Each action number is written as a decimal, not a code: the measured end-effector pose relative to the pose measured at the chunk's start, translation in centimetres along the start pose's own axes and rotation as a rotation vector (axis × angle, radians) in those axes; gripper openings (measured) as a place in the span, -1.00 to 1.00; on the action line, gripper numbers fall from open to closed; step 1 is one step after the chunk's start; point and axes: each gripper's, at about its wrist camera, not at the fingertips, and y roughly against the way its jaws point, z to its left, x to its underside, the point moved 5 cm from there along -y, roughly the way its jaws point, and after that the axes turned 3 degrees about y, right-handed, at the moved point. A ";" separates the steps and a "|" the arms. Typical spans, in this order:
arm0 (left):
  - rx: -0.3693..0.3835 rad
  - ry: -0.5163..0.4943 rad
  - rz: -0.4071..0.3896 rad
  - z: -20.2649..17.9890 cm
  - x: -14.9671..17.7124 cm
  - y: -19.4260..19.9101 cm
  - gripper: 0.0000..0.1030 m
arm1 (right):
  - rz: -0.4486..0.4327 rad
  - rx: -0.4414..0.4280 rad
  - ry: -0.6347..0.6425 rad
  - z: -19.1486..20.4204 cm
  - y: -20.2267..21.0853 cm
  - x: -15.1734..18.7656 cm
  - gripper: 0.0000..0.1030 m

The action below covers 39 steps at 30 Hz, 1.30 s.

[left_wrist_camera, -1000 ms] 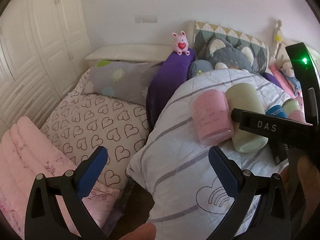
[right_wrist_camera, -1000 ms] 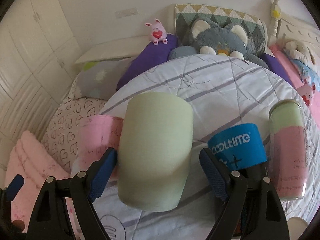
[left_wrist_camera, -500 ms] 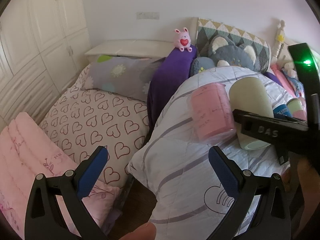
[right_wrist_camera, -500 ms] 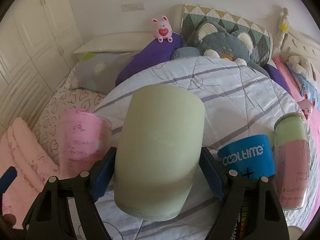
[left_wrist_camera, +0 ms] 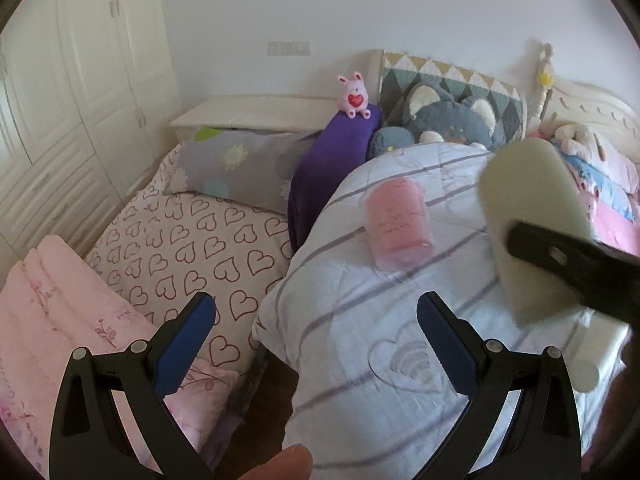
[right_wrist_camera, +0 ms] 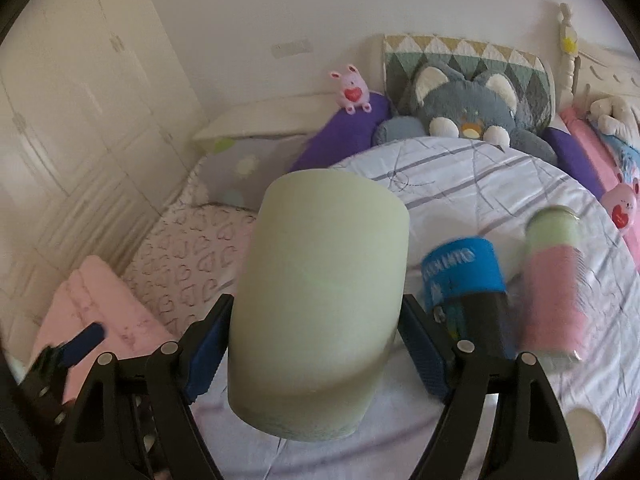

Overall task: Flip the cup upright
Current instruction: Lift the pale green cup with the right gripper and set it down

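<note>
Right wrist view: my right fingers (right_wrist_camera: 422,354) clamp the green cup (right_wrist_camera: 320,304); my left fingers (left_wrist_camera: 188,342) gape wide, empty.

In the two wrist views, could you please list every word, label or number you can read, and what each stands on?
None can be read for certain.
Blue cup: white lettering, too blurred to read.
Pink cup: faint print, too small to read.
Pink and green cup: any print is blurred.
Green cup in the right gripper: no lettering visible.
</note>
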 end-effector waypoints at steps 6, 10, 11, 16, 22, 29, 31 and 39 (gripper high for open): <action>0.005 -0.016 0.001 -1.2 2.4 2.7 0.98 | 0.038 0.033 0.003 -0.8 5.2 7.0 0.58; 0.007 -0.023 0.030 -2.1 4.6 3.9 0.98 | 0.100 0.072 -0.027 -2.2 4.5 11.3 0.58; 0.001 -0.029 0.034 -2.3 5.0 4.3 0.98 | 0.117 0.092 -0.025 -2.5 3.8 12.3 0.58; -0.024 -0.041 0.028 -3.1 6.2 6.1 0.98 | 0.107 0.074 -0.028 -3.6 2.4 13.2 0.61; -0.035 -0.040 0.008 -3.9 6.7 8.3 0.98 | 0.050 0.005 -0.056 -4.4 5.1 13.1 0.67; -0.017 -0.073 -0.017 -6.6 7.2 11.1 0.98 | -0.100 0.001 -0.096 -6.2 12.3 13.8 0.68; -0.007 -0.084 -0.023 -7.9 7.5 12.1 0.98 | -0.139 0.049 -0.098 -7.0 14.6 14.4 0.68; 0.010 -0.097 -0.017 -11.4 9.7 15.0 0.98 | -0.158 0.154 -0.115 -9.5 17.5 16.1 0.68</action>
